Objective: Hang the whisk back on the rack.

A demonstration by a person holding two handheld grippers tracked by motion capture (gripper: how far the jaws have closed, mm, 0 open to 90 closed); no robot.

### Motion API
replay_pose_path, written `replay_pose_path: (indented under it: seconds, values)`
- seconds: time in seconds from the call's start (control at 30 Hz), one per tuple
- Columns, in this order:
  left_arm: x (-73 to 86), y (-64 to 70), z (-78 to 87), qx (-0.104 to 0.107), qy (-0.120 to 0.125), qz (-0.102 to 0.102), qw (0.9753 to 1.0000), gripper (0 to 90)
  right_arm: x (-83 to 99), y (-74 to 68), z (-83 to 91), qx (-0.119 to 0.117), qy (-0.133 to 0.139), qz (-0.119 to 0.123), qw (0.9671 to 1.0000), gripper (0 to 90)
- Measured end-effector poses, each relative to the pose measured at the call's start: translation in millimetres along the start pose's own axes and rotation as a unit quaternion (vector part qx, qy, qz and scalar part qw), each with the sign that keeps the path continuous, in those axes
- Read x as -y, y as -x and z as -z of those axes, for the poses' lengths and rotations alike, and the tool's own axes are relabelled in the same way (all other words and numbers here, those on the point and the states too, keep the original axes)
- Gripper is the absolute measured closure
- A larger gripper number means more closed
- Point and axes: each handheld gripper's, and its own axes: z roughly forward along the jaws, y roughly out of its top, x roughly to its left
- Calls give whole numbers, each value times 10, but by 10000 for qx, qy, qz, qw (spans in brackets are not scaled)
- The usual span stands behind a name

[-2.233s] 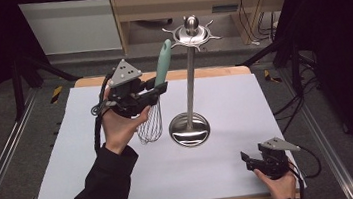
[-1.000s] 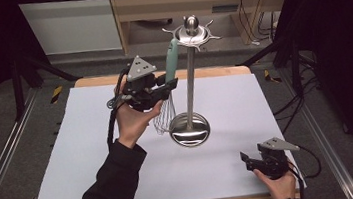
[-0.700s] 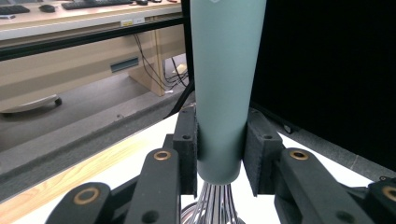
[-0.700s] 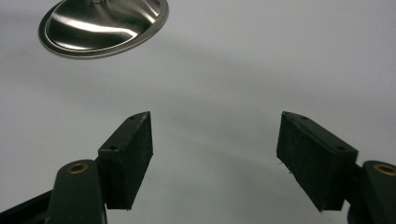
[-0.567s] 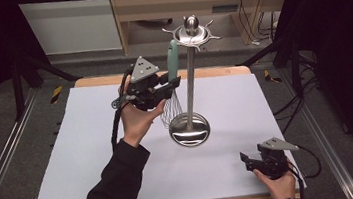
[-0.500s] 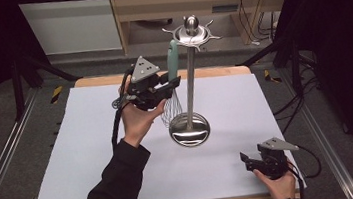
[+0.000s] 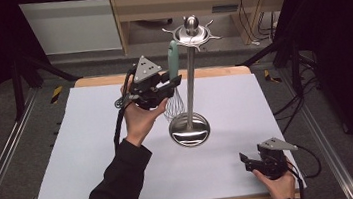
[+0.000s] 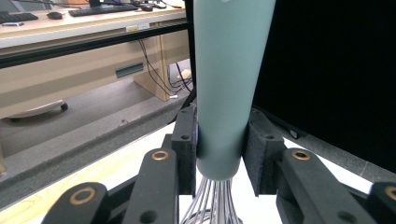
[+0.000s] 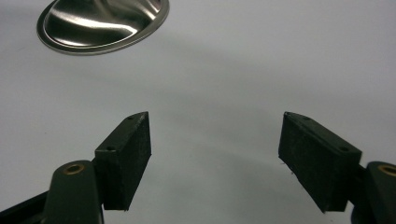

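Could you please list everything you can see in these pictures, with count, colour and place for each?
whisk: one, pale green handle above silver wires, held upright just left of the stand's pole, handle clamped low down between the left gripper's jaws
utensil stand: one, shiny metal, round base on the table's middle, tall pole, hook ring and ball on top
table: one, white top with a wooden edge
desk: one, light wood, behind the table, with a keyboard on it
cables: several, dark, on the floor behind
left gripper: one, black with grey plate, raised by the stand, shut on the whisk handle
right gripper: one, black, low at the table's near right corner, jaws wide apart
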Motion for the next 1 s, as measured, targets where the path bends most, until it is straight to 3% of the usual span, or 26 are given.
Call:
replay_pose_path:
  seconds: [0.07,0.33,0.43,0.57,0.8,1.0]
  values:
    - [20,1,4,84,-22,176,9998,656,0,1,1,0,2,0,10000,255]
    - [87,-35,88,161,41,245,9996,536,-1,6,0,13,-9,-1,10000,252]
    - [126,-52,148,230,-36,329,9992,480,0,9,1,10,-9,-6,10000,251]
    - [182,-81,226,191,-132,268,9994,418,10,20,-1,30,-18,-37,10000,247]
    - [398,-123,388,195,-184,288,9992,342,19,29,4,-6,-36,-76,10000,241]
    - [653,-172,540,118,-405,339,9985,321,26,40,6,21,-48,-83,10000,235]
